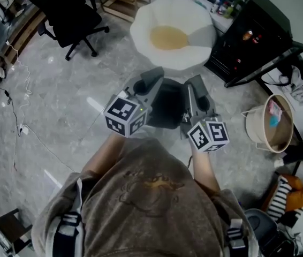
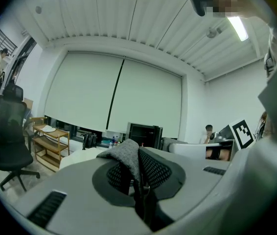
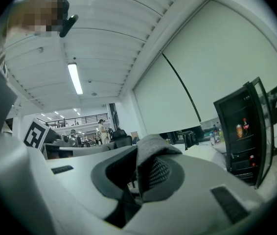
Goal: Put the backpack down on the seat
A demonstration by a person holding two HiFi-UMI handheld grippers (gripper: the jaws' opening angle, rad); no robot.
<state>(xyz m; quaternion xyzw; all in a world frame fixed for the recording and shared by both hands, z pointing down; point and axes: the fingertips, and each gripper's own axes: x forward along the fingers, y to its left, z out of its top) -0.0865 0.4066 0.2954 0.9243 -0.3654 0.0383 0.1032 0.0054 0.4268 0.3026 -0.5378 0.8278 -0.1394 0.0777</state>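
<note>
Two pinched straps (image 2: 127, 156) (image 3: 150, 153); seat (image 1: 194, 15) overhead only

Black office chair (image 1: 68, 12), dark drinks fridge (image 1: 254, 35), beige round basket (image 1: 255, 125).

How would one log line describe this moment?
left gripper: shut on strap; right gripper: shut on other strap; backpack: not yet on seat

We make out only the middle of the backpack (image 1: 166, 110) (its sides sit behind the left gripper (image 1: 150, 79) and right gripper (image 1: 195, 84)). Its strap (image 2: 127, 156) disappears between the fingers (image 2: 65, 190).
</note>
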